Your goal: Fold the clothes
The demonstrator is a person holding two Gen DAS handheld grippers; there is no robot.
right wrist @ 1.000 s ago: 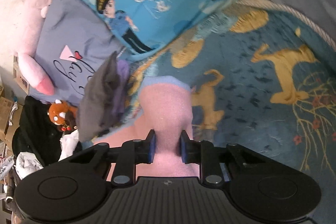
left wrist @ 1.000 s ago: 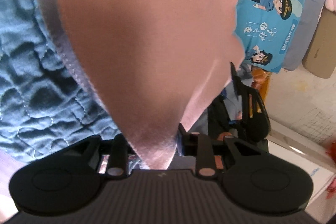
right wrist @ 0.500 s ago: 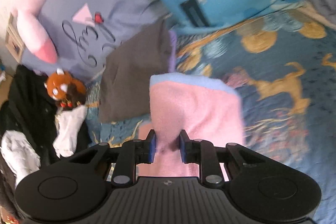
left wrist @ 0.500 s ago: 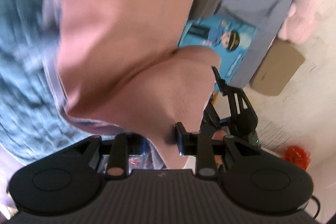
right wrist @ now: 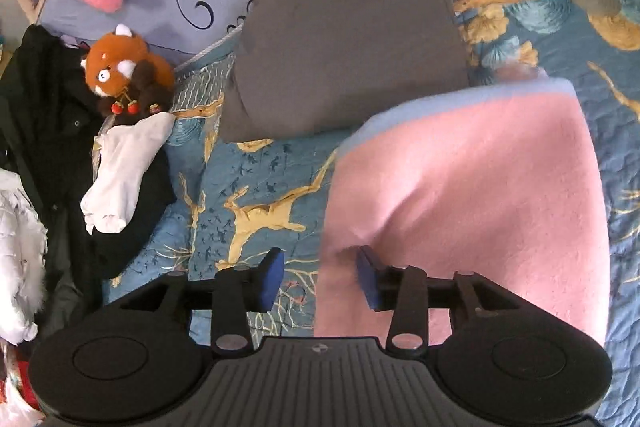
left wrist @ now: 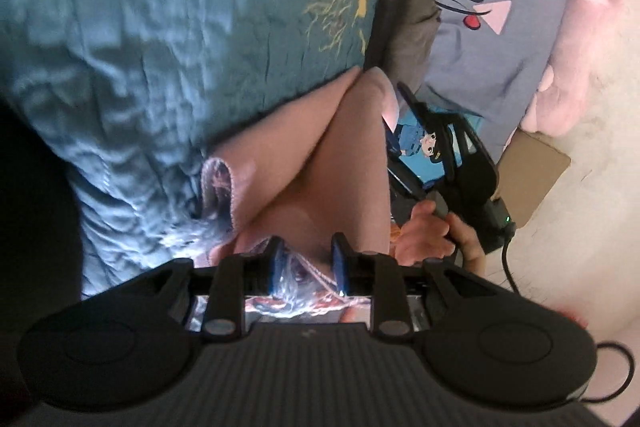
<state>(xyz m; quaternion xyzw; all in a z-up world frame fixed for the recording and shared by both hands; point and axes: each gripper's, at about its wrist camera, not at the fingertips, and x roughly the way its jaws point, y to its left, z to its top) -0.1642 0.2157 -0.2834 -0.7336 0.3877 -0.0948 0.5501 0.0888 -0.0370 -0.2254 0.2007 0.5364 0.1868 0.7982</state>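
Pink garment (right wrist: 460, 195) lay folded on bed quilt (right wrist: 260, 187), just below grey folded garment (right wrist: 344, 39). Right hand-held gripper (right wrist: 320, 275) stood with jaws apart at garment's near-left edge, right finger touching fabric, nothing clamped. Left hand-held gripper (left wrist: 308, 263) had jaws slightly parted around pink fabric (left wrist: 332, 163); grip uncertain. Garment stretched away from both.

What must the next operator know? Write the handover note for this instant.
Left gripper: shut on a bunched edge of the pink garment.
Right gripper: open, empty, at the garment's near edge.
The pink garment lies doubled on the blue bedspread, beside a folded grey garment.
Done: one fold appears laid.
Left: probably set down the left edge, then flatten and finish folding.
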